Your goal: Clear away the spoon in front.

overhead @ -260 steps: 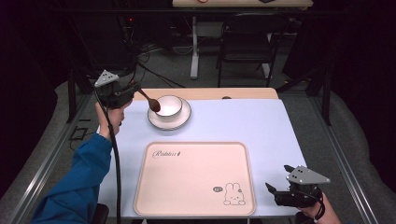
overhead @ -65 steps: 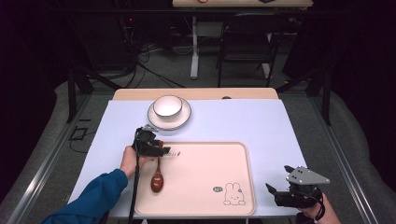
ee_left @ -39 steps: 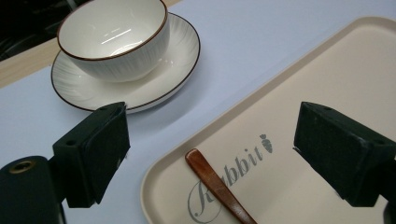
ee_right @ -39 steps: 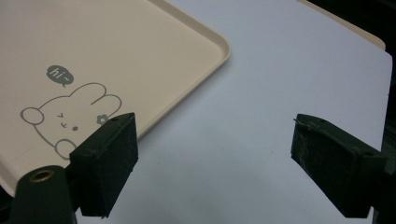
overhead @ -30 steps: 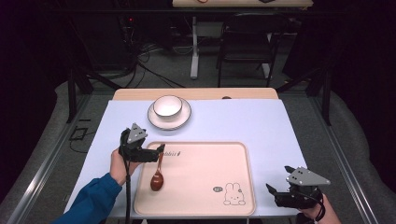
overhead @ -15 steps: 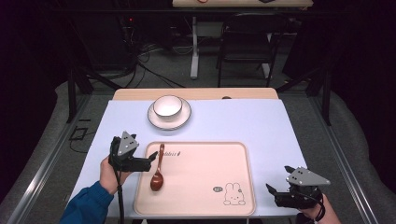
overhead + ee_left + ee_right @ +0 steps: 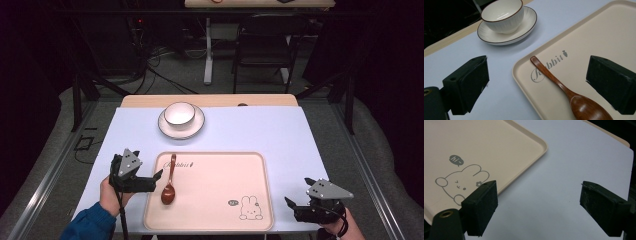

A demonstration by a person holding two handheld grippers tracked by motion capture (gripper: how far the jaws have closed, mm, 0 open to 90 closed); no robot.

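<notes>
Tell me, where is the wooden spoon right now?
In the high view, the wooden spoon lies on the left part of the tray, just right of the open left gripper.

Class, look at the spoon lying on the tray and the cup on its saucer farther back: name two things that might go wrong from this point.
1. The left gripper, open, sits close beside the wooden spoon; a careless move may knock it across the tray.
2. The cup merely rests on its saucer; lifting or pushing the saucer might let the cup slide or tip.
</notes>
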